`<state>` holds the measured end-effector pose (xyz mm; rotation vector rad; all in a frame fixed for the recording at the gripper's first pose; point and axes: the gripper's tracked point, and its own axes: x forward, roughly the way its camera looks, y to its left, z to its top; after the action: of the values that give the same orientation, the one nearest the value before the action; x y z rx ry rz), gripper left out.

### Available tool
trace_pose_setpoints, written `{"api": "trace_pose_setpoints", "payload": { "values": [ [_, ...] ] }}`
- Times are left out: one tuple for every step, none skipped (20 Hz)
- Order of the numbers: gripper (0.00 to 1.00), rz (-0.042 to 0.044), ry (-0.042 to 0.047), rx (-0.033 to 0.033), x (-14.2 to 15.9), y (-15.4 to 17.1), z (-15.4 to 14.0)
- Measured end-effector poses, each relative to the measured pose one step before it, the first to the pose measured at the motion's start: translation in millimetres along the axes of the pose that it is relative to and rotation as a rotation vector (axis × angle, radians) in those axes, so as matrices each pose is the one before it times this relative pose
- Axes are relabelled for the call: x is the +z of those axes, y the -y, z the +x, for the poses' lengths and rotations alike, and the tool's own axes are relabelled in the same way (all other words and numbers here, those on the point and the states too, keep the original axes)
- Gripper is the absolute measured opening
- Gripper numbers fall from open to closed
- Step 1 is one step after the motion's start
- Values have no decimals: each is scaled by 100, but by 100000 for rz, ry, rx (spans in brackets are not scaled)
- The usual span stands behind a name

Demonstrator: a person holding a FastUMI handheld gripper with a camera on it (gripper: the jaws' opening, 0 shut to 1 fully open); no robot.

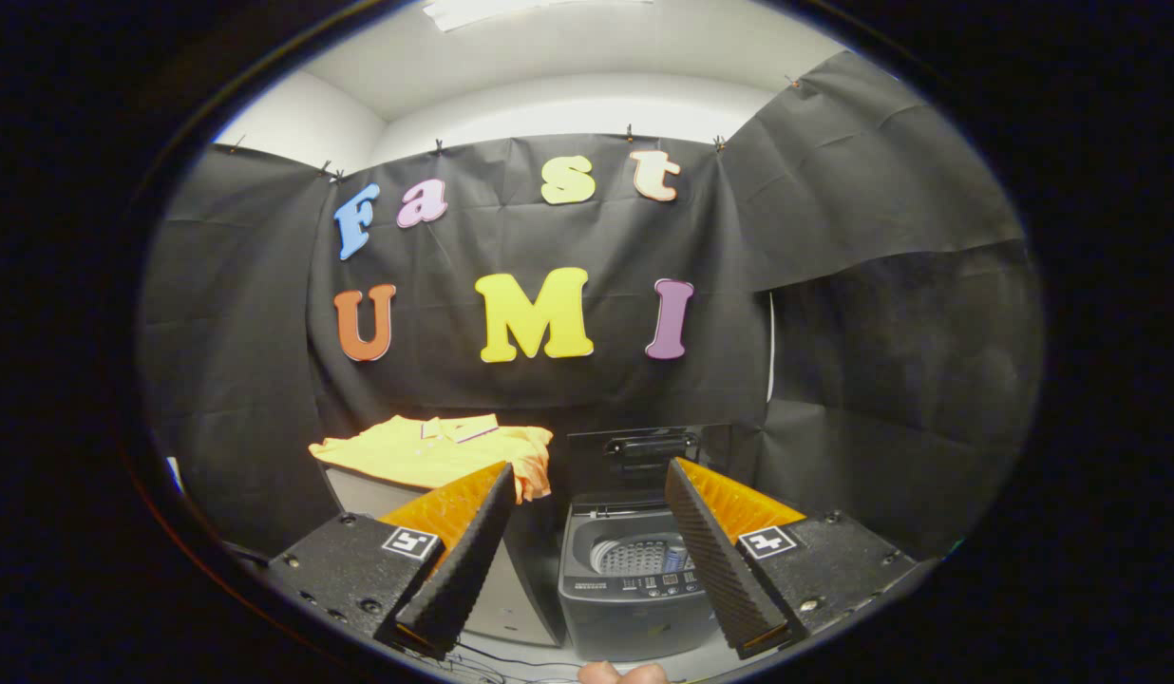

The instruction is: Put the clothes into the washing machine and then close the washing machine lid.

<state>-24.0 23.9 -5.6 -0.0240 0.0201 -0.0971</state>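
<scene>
Ahead, hand-held gripper (587,480) spread wide, holding nothing, open air between its fingers, washing machine (634,579) beyond with lid (647,456) raised, yellow clothes (435,448) overhanging the surface (359,489) edge beside it.

Yellow shirt (435,448) atop grey stand (369,494)

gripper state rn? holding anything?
Claw: open, fingers spread wide, nothing held. The small grey top-loading washing machine with its lid raised sits ahead between the fingers; the yellow-orange shirt lies untouched beyond the left finger.
</scene>
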Motion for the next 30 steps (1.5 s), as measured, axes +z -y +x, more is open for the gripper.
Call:
{"api": "trace_pose_setpoints", "payload": {
  "values": [
    [100, -356, 260, -990, 44, -328, -14],
    [100, 146, 108, -903, -51, -408, -143],
    [100, 326, -416, -848, -26, -376, -59],
    [100, 165, -168, -567, -62, -464, -49],
    [100, -130, -23, -1182, 61, -313, 21],
    [100, -23, 200, -847, 108, -362, 22],
    [100, 2, 218, -876, 190, -483, -48],
    [100, -24, -31, -399, -44, -599, -133],
    [100, -25, -71, -431, 41, -631, -106],
    [100, 100, -30, 315, 63, -762, -85],
    [100, -251, -355, 901, -22, -964, -125],
    [100, -624, -456, 1082, -182, -810, -58],
    [100, -566, -229, 1712, 26, -960, 91],
    [100, -705, -148, 1400, 85, -895, 132],
    [100, -561, -108, 1754, 185, -842, 308],
    [100, -443, -65, 1473, 83, -853, 358],
    [100, 122, -36, 1646, 171, -803, 483],
    [100, 144, -214, 1967, 55, -1082, 517],
    [100, 53, -399, 1913, 83, -1014, 557],
    [100, -211, -290, 2556, 22, -1156, 737],
    [100, -461, 206, 2414, 270, -1204, 801],
    [100, -437, 150, 2737, 162, -1246, 836],
    [100, 66, -285, 2748, 147, -1206, 1007],
    [100, 525, -841, 2891, 28, -1261, 1104],
    [100, 806, -663, 2227, 153, -1053, 1142],
    [100, 243, -1112, 802, 103, -750, 1300],
    [100, -342, -2156, 947, -158, -628, 1375],
    [100, 678, -1349, 2982, -44, -1341, 1292],
    [100, 455, -1469, 2326, 42, -1159, 1315],
    [100, -342, -1556, 2050, -33, -707, 1279]
  ]
}}
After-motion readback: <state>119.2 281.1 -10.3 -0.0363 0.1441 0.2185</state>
